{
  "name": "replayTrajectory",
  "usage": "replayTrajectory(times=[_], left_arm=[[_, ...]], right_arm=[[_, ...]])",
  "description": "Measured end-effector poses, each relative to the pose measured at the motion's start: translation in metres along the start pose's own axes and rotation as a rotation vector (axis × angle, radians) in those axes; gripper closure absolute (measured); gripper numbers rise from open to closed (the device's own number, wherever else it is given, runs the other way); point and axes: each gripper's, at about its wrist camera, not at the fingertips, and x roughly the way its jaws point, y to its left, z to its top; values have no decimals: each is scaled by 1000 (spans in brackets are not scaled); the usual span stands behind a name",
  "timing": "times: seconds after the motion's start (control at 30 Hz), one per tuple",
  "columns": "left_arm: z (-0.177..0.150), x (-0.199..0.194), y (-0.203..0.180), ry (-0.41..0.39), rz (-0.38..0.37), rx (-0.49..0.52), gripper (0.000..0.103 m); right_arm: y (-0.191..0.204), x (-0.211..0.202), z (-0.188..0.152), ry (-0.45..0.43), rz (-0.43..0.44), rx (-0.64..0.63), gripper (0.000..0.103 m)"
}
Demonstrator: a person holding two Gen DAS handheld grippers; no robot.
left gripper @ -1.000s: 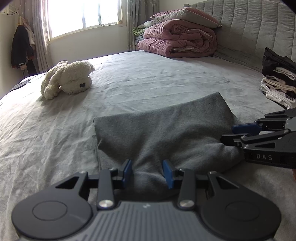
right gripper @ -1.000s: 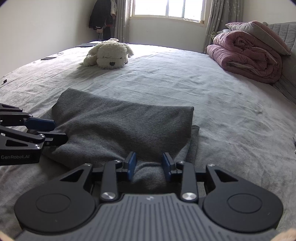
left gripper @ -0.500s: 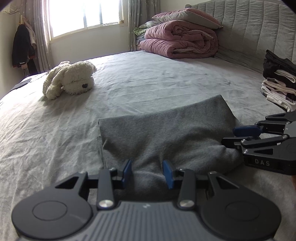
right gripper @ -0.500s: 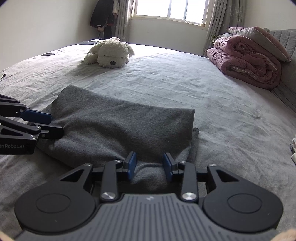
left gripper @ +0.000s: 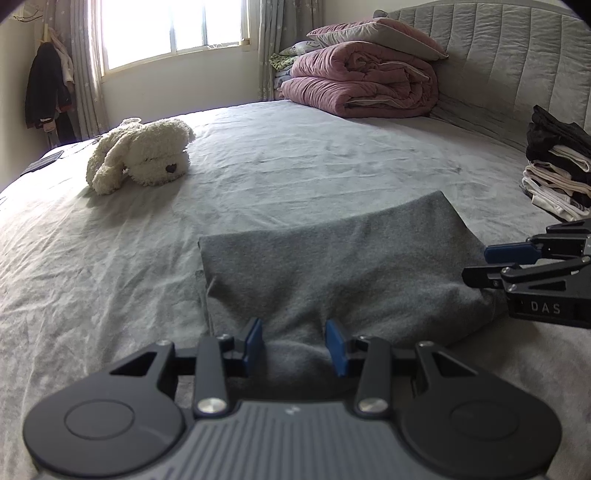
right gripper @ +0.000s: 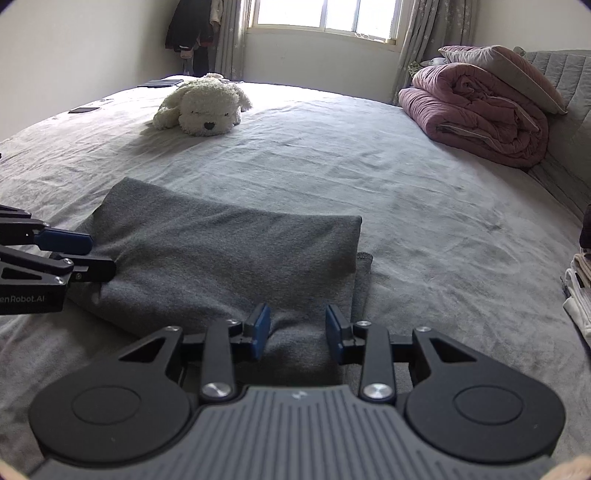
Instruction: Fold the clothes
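Grey fleece-looking garment (left gripper: 332, 266) is sitting folded into a rough rectangle on the bed (left gripper: 295, 155), on the near part of the light grey sheet. It's puffy rather than flat, and along one side a lower layer's edge (right gripper: 364, 280) pokes out from under the top fold.

Both tools are at its near edge. The left gripper (left gripper: 294, 345) has its blue pads (left gripper: 254, 341) spread apart with a hump of the grey cloth bulging up between them. Pads look like they're against the fabric on each side, but honestly I can't tell if it's really pinching or just straddling it. Same story with the right gripper (right gripper: 297, 332): jaws partway open, a ridge of cloth between the blue pads (right gripper: 261, 328), grip unclear. From each camera you can see the other tool poking in from the side at the garment's end, and its fingers there also show a gap.

Further out, a cream plush dog (right gripper: 205, 107) lies flopped on the sheet toward the window (right gripper: 325, 16). A rolled-up pink quilt (left gripper: 362, 85) with a pillow (left gripper: 380, 37) on top sits against the padded grey headboard (left gripper: 517, 59). Off to the right there's a stack of folded clothes (left gripper: 557, 166), dark ones on top, pale ones below. Dark coats (left gripper: 46, 92) hang in the corner by the curtain.
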Motion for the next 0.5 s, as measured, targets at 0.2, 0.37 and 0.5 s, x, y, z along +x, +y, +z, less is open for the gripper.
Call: replayTrajectory(times=[0.2,0.37,0.5], left_arm=[[0,0,1,-8,-6,7,62],[-1,-3,0,-20,-4,24,62],[-1,-10,-3,-41,0,40,62]], right_arm=[[-1,8,-5,29,-11,19,65],[-8,10,-5,36,6,71,63],[-10,0,-2,16,-23,65,62]])
